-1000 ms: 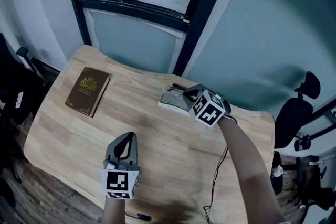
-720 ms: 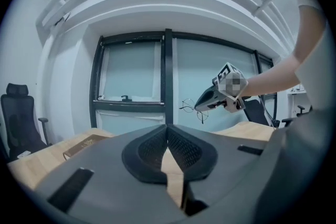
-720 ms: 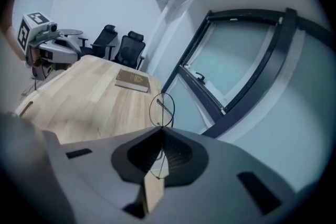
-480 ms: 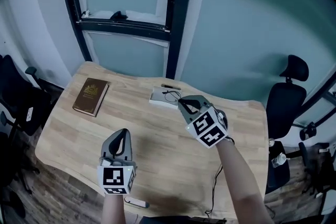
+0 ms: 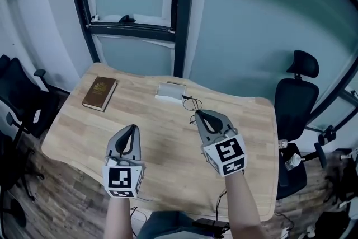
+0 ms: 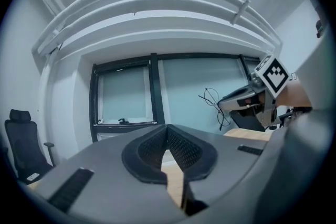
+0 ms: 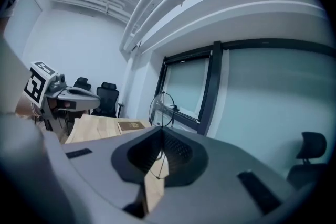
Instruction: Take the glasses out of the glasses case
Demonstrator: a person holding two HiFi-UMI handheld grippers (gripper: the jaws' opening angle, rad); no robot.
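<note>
The glasses case lies open near the table's far edge, pale and flat. My right gripper hovers above the table, nearer me than the case, shut on the thin wire-framed glasses, which hang from its tips. In the right gripper view, a round lens stands above the closed jaws of the right gripper, and the frame wire runs down between them. My left gripper hovers on the left, shut and empty. In its own view the left gripper shows its tips meeting. The right gripper and the glasses appear there too.
A brown book lies at the wooden table's far left. A black office chair stands off the right edge, and more chairs stand to the left. A window frame rises behind the table. A cable hangs at the near edge.
Both grippers have risen and drawn back toward me. The right one has carried the glasses away from the case, which stays open on the far side of the table.
</note>
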